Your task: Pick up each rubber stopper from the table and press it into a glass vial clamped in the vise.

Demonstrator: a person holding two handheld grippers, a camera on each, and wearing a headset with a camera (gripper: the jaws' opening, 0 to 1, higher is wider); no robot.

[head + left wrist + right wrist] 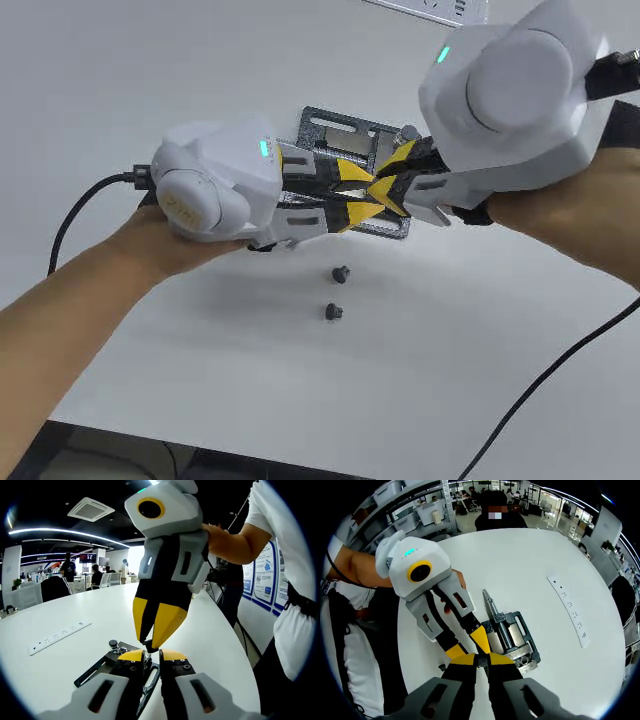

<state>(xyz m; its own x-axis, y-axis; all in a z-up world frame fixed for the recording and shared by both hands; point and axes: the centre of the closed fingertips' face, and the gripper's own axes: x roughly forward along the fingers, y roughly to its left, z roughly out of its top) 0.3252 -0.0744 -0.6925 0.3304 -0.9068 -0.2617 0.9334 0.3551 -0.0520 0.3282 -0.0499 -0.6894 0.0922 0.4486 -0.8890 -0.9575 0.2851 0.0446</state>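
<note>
Jaws of the right gripper (150,639) pinch a small dark stopper (481,661) over the vise (526,650). The left gripper (152,655) has its jaws slightly apart, just beneath. Two loose stoppers (341,273) (333,312) lie nearby on the white bench (200,380).

Vise (340,128) on desk (150,80), centre. Nearer: far stopper (341,273), then near stopper (333,312). Power strip (430,8) far right.

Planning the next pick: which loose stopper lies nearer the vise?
The upper stopper in the head view, nearer the vise; the lower stopper sits closer to the person.
</note>
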